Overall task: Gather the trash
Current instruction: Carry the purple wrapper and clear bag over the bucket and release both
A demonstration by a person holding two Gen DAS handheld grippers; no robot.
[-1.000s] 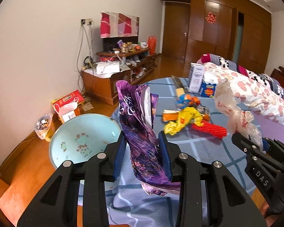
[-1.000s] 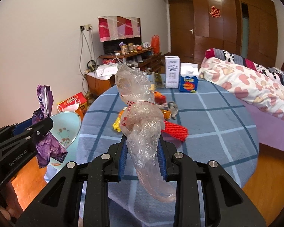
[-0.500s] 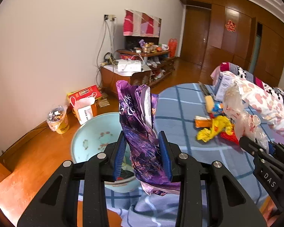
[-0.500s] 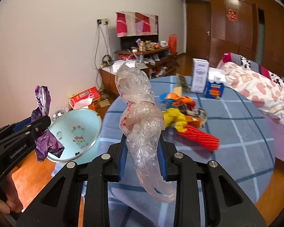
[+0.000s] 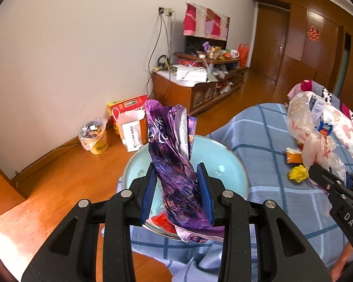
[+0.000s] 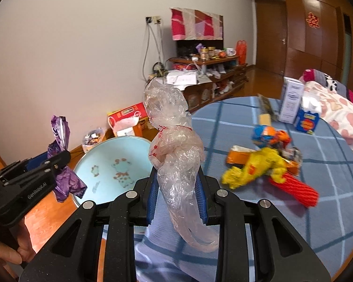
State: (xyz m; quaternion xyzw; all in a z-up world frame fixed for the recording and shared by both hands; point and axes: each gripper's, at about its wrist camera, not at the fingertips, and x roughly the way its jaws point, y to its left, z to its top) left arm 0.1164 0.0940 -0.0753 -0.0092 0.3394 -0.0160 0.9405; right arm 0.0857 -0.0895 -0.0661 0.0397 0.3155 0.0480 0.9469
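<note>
My left gripper [image 5: 176,183] is shut on a crumpled purple foil wrapper [image 5: 174,159], held upright over a light blue basin [image 5: 230,164] at the table's left edge; something red lies in the basin's bottom. The same wrapper [image 6: 61,162] and left gripper [image 6: 58,162] show at the left of the right wrist view. My right gripper [image 6: 177,188] is shut on a knotted clear plastic bag [image 6: 174,150], just right of the basin [image 6: 110,164]. That bag [image 5: 310,136] and the right gripper [image 5: 317,171] appear at the right of the left wrist view.
More trash lies on the blue checked tablecloth [image 6: 317,211]: a yellow wrapper [image 6: 261,164], a red mesh sleeve [image 6: 296,188], orange packets [image 6: 268,136], a white box [image 6: 291,103] and a blue carton [image 6: 308,119]. A yellow cup [image 5: 94,136] and red box [image 5: 129,105] stand on the floor; a bed is at right.
Both grippers have swung left with their loads still clamped. The basin now lies directly under the purple wrapper, and the table trash has slid to the right of both views.
</note>
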